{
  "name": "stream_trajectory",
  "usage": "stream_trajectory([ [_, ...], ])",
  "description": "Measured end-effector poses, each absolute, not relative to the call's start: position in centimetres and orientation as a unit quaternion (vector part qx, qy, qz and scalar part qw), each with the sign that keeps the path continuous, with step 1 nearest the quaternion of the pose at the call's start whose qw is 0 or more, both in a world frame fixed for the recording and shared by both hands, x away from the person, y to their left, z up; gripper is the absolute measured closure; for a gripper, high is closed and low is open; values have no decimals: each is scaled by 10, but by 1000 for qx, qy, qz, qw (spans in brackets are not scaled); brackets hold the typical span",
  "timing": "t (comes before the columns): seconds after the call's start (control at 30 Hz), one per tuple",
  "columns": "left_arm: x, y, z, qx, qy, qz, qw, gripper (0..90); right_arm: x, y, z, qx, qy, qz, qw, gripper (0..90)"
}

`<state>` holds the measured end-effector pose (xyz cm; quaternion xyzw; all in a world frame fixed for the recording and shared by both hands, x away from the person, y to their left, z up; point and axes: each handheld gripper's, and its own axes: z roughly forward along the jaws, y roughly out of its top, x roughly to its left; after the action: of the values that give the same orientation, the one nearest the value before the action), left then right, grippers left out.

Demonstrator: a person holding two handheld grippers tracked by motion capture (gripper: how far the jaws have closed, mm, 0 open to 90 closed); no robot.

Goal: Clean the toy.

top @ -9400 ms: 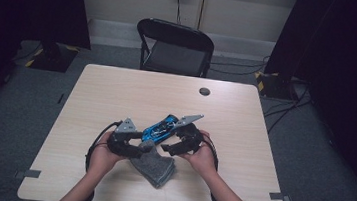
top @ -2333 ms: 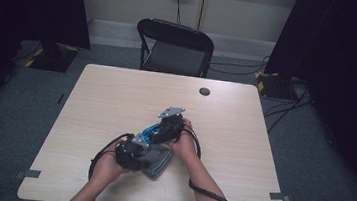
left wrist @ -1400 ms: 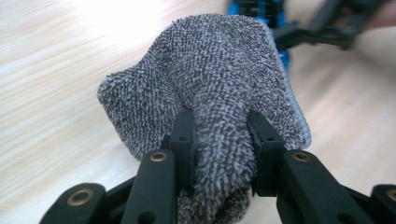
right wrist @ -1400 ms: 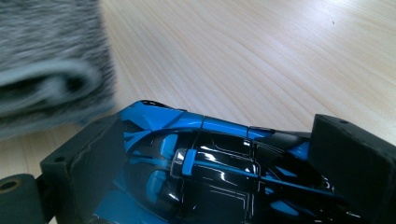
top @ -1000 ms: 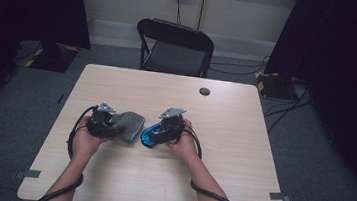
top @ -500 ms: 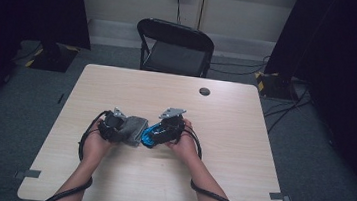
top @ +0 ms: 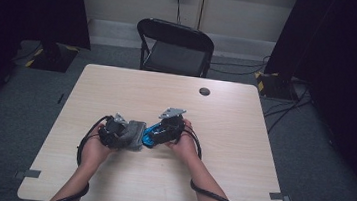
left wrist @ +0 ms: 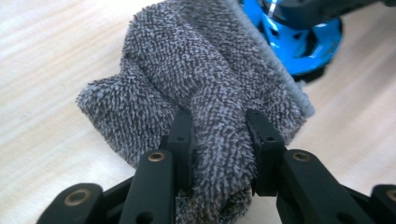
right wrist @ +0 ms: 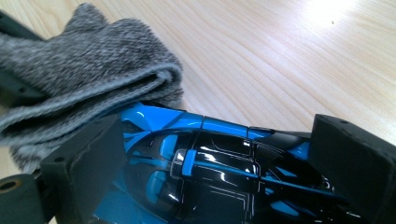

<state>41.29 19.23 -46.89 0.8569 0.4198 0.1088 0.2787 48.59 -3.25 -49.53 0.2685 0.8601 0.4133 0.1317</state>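
A folded grey terry cloth (left wrist: 201,88) is pinched between the jaws of my left gripper (left wrist: 218,140), which is shut on it. My right gripper (right wrist: 215,168) is shut on a glossy blue and black toy car (right wrist: 205,172). The cloth (right wrist: 79,79) presses against the car's nose. In the high view the left gripper (top: 112,133) with the cloth (top: 135,132) and the right gripper (top: 169,128) with the car (top: 150,134) meet near the middle of the table, close to its front half.
The light wooden table (top: 243,137) carries a small black round object (top: 204,91) near its far edge. A black folding chair (top: 174,47) stands behind the table. Dark curtains and cables line the room's sides.
My left gripper has carried the cloth rightward from the table's left part until it touches the car. The right gripper and the car have stayed almost still.
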Motion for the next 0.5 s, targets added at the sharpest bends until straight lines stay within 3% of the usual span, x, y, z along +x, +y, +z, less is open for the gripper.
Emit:
stream_trajectory([
  [0.5, 380, 181, -466, 872, 392, 81, 282, 672, 486, -32, -495, 271, 860, 412, 133, 38],
])
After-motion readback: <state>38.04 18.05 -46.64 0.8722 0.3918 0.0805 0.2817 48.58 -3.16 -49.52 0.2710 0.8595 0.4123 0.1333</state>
